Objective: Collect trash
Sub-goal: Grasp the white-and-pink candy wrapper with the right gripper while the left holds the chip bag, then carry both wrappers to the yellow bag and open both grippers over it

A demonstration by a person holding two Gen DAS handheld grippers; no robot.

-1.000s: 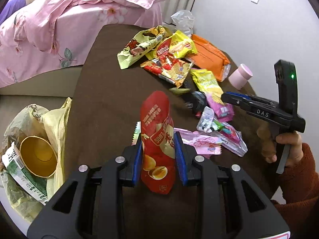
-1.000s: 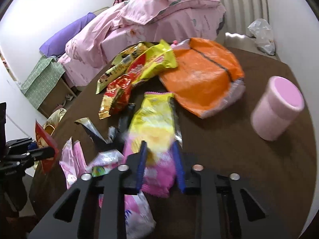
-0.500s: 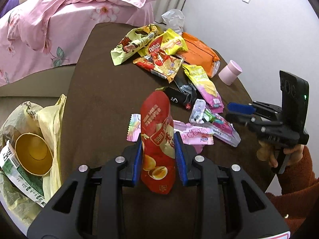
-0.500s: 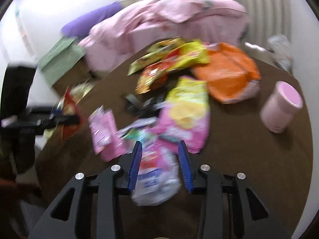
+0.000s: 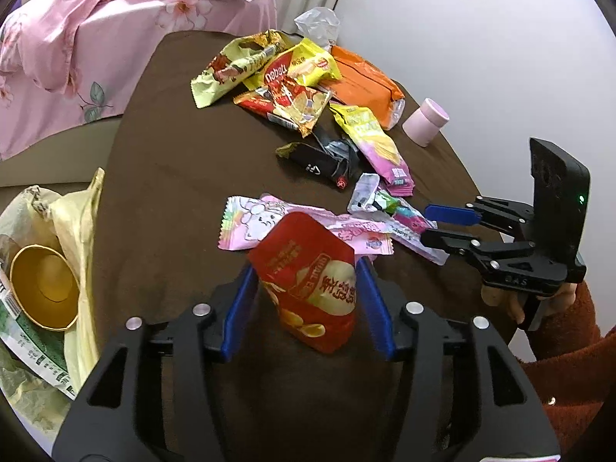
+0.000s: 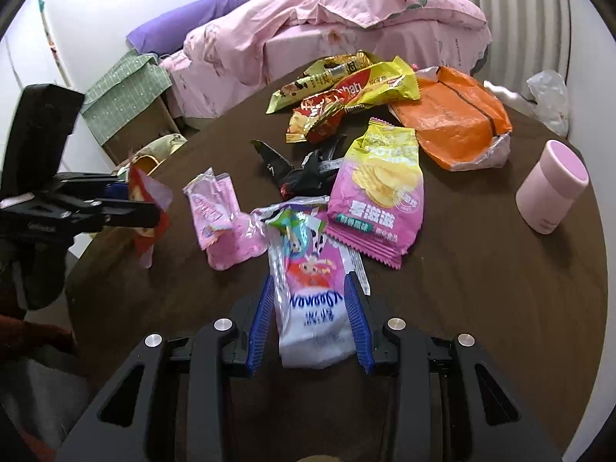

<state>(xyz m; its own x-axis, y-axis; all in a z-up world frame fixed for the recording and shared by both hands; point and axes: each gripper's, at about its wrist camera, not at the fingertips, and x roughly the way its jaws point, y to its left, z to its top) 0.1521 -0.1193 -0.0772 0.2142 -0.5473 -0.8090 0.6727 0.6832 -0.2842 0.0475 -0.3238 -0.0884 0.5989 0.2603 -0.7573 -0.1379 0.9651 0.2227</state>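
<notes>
With its jaws spread wide, the left gripper barely grips the red chip bag, which could drop onto the brown table short of the yellow trash bag at 9 o'clock, while the right gripper reaches in level from 3 o'clock, jaws apart around a white-pink wrapper.

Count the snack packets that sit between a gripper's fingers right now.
2. A red chip packet sits between the left gripper fingers. A white-and-pink packet lies on the table between the open right gripper fingers. None looks hidden.
</notes>
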